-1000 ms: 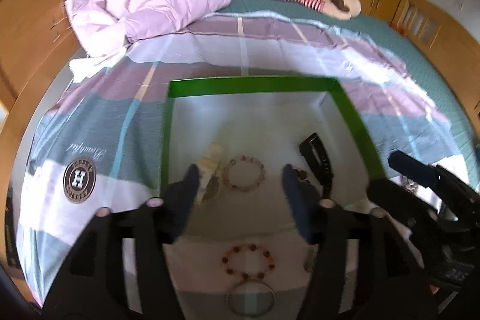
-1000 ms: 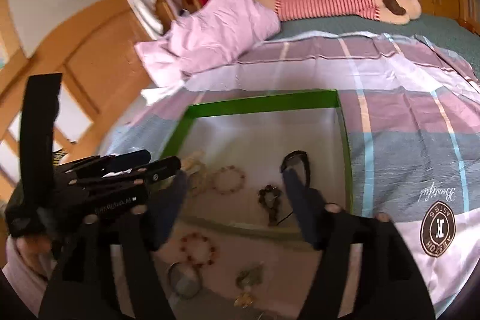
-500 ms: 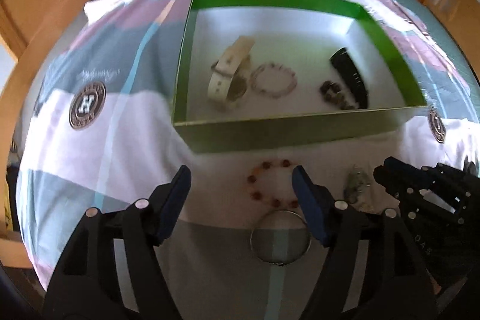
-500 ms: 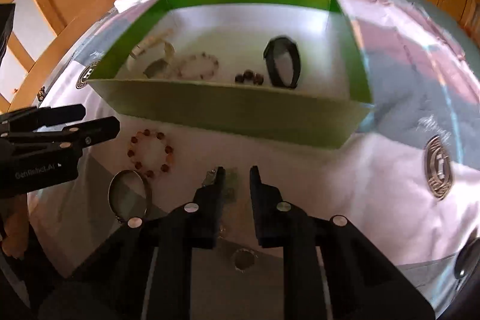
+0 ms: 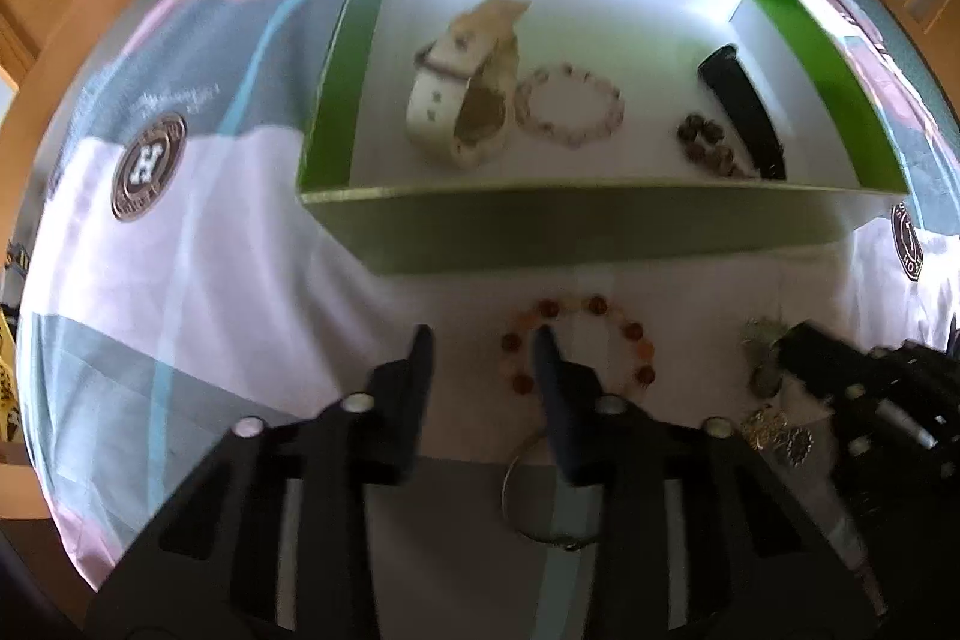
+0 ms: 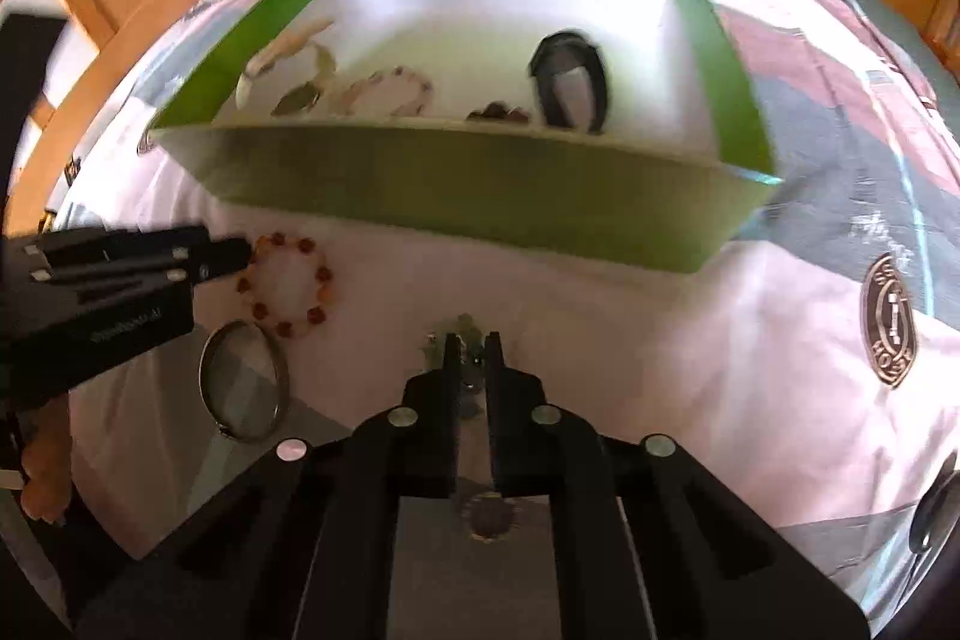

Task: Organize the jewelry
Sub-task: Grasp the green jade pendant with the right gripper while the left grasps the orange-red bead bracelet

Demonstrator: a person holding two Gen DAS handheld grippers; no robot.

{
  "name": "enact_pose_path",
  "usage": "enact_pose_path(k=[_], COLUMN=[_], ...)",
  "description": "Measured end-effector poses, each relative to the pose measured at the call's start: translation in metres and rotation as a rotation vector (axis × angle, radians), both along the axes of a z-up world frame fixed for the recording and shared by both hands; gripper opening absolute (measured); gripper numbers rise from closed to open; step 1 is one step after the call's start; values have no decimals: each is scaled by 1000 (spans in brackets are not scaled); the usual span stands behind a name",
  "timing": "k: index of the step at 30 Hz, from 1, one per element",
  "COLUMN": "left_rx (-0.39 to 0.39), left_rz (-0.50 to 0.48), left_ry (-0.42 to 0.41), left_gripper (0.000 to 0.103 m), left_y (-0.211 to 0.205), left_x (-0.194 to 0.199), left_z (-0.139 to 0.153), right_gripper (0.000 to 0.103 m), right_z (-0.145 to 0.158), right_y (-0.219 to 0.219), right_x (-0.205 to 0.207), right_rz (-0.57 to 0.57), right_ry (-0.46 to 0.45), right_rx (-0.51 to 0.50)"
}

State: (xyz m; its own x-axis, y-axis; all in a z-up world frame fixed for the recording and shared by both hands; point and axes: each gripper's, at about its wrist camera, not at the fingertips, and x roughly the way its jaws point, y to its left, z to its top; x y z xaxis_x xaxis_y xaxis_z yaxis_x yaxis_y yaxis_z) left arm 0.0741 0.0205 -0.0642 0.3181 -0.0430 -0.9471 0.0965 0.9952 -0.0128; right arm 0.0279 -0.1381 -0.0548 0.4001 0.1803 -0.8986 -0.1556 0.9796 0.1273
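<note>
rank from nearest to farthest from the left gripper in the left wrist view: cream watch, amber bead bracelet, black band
From the left gripper:
1. amber bead bracelet, on the bedsheet, right at its right fingertip.
2. cream watch, inside the green box, left part.
3. black band, inside the box, far right.

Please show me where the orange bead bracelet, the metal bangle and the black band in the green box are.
orange bead bracelet (image 5: 636, 331): left wrist view, on a bead at its right side.
metal bangle (image 6: 207, 370): right wrist view, on its left rim.
black band (image 5: 747, 109): left wrist view, on the strap's middle.

Metal ring (image 5: 549, 499) partly hidden behind left tongs (image 5: 480, 349); dark beads (image 6: 498, 113) half hidden by box wall (image 6: 468, 196).
</note>
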Motion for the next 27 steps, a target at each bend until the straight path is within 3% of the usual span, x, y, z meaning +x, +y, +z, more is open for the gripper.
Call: enact_pose_path(k=[6, 8, 10, 12, 14, 22, 27], left_rx=[-33, -36, -22, -6, 6, 33, 45], left_rz=[48, 47, 35, 17, 12, 27, 25], left_ry=[-10, -19, -28, -24, -14, 28, 40], left_gripper=[28, 41, 43, 43, 44, 45, 9], left_y=[14, 14, 11, 6, 2, 1, 6], left_x=[4, 3, 2, 1, 1, 6, 3], left_z=[5, 6, 5, 2, -3, -14, -11], right_gripper=[8, 8, 8, 13, 26, 27, 26], right_z=[21, 23, 21, 18, 12, 10, 7], right_y=[-18, -20, -22, -23, -25, -41, -38], right_x=[0, 2, 5, 6, 14, 14, 14], right_rz=[-31, -41, -57, -71, -101, -157, -152], right_ry=[-51, -53, -42, -30, -3, 11, 19], right_rx=[77, 98, 99, 87, 92, 87, 68])
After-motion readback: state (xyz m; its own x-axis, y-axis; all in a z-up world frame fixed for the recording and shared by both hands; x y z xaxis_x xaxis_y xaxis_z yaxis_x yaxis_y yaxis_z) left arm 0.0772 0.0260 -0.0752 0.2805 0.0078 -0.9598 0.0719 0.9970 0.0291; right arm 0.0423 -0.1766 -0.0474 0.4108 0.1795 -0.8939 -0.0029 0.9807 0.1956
